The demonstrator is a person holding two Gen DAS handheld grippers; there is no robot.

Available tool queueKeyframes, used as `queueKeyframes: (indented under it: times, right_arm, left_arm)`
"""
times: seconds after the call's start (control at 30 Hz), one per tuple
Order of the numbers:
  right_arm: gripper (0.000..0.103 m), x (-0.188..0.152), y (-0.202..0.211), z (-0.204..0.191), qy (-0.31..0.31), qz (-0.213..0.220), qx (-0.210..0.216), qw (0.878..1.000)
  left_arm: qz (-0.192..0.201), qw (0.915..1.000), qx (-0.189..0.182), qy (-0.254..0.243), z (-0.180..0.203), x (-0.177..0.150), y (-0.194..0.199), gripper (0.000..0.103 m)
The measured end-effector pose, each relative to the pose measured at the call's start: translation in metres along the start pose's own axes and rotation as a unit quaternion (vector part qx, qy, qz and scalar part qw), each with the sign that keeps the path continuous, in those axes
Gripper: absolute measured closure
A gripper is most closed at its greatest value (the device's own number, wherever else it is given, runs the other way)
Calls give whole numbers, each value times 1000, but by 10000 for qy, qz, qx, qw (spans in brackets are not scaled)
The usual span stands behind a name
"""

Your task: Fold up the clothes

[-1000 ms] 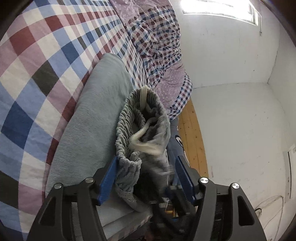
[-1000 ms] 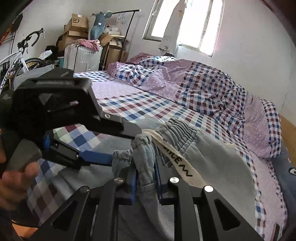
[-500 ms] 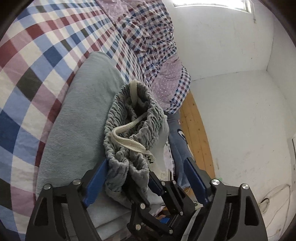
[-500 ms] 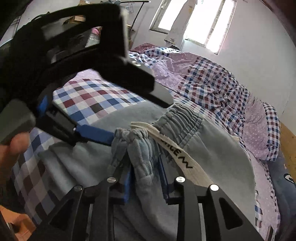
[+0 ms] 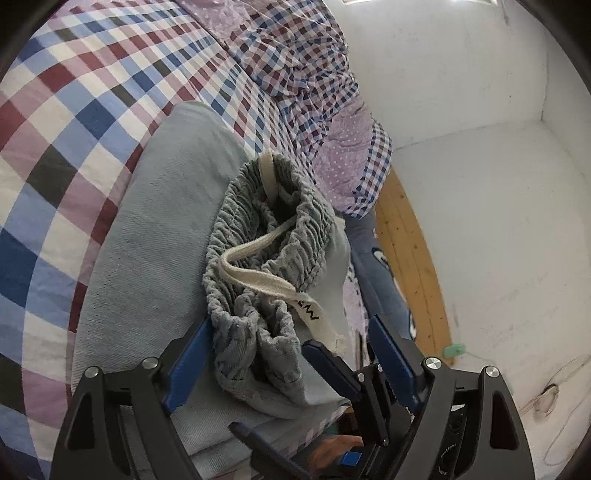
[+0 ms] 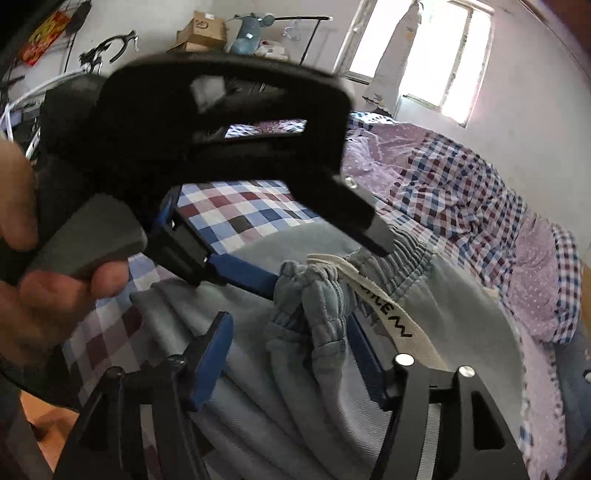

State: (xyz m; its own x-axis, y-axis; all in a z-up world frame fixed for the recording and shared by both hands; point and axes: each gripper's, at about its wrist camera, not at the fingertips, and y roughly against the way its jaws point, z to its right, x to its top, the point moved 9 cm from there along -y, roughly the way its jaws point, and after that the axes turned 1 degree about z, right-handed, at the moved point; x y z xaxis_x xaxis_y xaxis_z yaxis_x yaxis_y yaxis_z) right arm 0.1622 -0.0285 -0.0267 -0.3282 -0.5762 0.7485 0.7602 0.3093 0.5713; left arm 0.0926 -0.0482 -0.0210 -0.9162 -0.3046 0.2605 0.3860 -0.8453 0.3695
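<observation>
Grey-green pants [image 5: 155, 258] lie folded on checked bed sheet [image 5: 66, 110], bunched waistband [image 6: 314, 295] w/ cream drawstring between both tools. Right gripper [image 6: 291, 350] just opening, jaws spread, prob. not pinching; left gripper [image 5: 288, 354] wide apart around waistband

I'm working in a home bedroom, doubling as storage. A bed [image 6: 258, 218] with a red, blue and white checked sheet is filling most of both views, and a rumpled checked and purple dotted quilt [image 6: 461, 192] is lying bunched along its far side. A wooden bed frame [image 5: 406, 251] is showing at the edge beside bare white walls [image 5: 498, 221]. Daylight is coming through a window [image 6: 443, 70] behind the bed. In the far corner cardboard boxes [image 6: 201, 33] are sitting stacked, a clothes rail [image 6: 310, 29] is standing next to them, and a bicycle [image 6: 107, 50] is leaning by the wall.
</observation>
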Motion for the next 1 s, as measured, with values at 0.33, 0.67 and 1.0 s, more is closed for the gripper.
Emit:
queueKeyframes:
  times: [0.33,0.67,1.0]
  right_arm:
    - [43,-7,-16,3,290,-183,-889,9954]
    - [81,2,-7,14,467,-17,-1203,9916]
    - [71,-26,11,10,745,-97,-1454,9865]
  left_arm:
    - [-27,9958,-820,415,11,1,7,20]
    - [-447,9990,1,-46,6,-17,-7,20]
    - [-399,9985,381,66,2,-12,-28,59]
